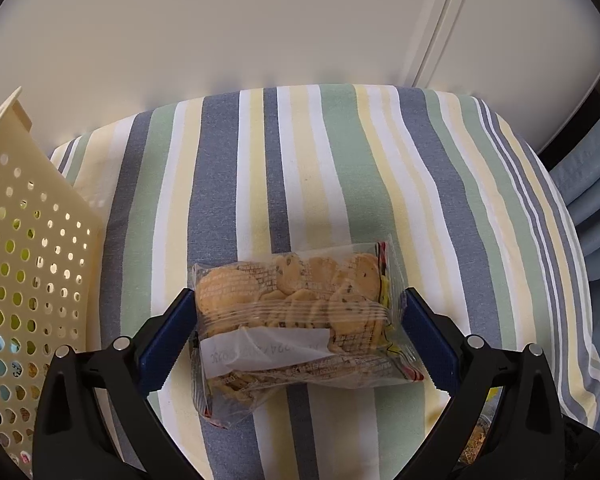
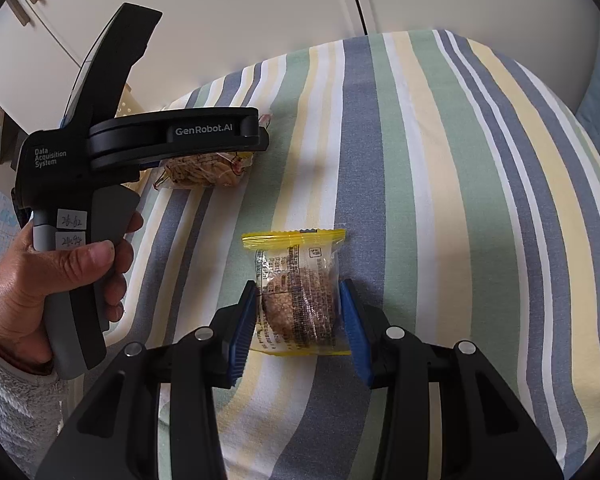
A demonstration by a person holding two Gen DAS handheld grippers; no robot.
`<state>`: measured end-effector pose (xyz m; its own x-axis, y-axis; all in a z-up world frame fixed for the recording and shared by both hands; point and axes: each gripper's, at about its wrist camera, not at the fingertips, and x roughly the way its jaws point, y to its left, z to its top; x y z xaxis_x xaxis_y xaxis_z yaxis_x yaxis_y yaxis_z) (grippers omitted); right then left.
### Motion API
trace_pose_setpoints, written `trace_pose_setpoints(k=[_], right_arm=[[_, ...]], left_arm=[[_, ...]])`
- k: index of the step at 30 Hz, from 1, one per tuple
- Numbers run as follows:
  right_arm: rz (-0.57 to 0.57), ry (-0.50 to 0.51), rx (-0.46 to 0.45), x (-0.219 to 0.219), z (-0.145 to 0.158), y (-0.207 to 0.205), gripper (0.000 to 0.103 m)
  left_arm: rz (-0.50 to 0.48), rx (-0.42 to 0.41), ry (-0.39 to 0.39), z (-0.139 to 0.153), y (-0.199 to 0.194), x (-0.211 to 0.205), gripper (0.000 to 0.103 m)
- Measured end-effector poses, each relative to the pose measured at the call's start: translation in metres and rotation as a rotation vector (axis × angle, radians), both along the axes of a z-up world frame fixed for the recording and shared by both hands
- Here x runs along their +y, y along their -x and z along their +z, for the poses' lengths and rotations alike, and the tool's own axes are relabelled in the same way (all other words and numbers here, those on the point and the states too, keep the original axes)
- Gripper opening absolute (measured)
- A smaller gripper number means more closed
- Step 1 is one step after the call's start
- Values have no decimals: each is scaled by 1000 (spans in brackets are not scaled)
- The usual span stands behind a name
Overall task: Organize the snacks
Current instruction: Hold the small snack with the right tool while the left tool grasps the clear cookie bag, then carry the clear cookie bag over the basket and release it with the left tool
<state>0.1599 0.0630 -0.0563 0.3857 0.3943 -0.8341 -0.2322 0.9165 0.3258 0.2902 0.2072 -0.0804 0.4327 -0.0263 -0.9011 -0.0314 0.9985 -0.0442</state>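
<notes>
A clear bag of chocolate-chip cookies [image 1: 292, 320] lies on the striped tablecloth [image 1: 340, 168]. My left gripper [image 1: 299, 300] straddles it, and its blue pads [image 1: 172, 344] touch both sides of the bag. The right wrist view shows the same bag [image 2: 204, 170] under the left gripper's black body, which a hand [image 2: 40, 280] holds. A yellow-edged packet with a brown cake [image 2: 296, 300] sits between the right gripper's fingers. My right gripper [image 2: 298, 312] has both pads against the packet's sides.
A cream perforated basket [image 1: 28, 264] stands at the table's left edge, with coloured packets showing through its holes. White cupboard doors [image 1: 260, 32] rise behind the table. Blue fabric [image 1: 596, 200] hangs past the right edge.
</notes>
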Motion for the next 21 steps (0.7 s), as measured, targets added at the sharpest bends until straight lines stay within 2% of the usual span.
trace_pose_setpoints(k=[7, 21], right_arm=[[2, 5, -1, 2, 0, 1, 42], [5, 28, -5, 8, 4, 3, 42]], left_arm=[[-16, -50, 20, 13, 25, 7, 90], [-42, -217, 73, 80, 76, 17, 90]])
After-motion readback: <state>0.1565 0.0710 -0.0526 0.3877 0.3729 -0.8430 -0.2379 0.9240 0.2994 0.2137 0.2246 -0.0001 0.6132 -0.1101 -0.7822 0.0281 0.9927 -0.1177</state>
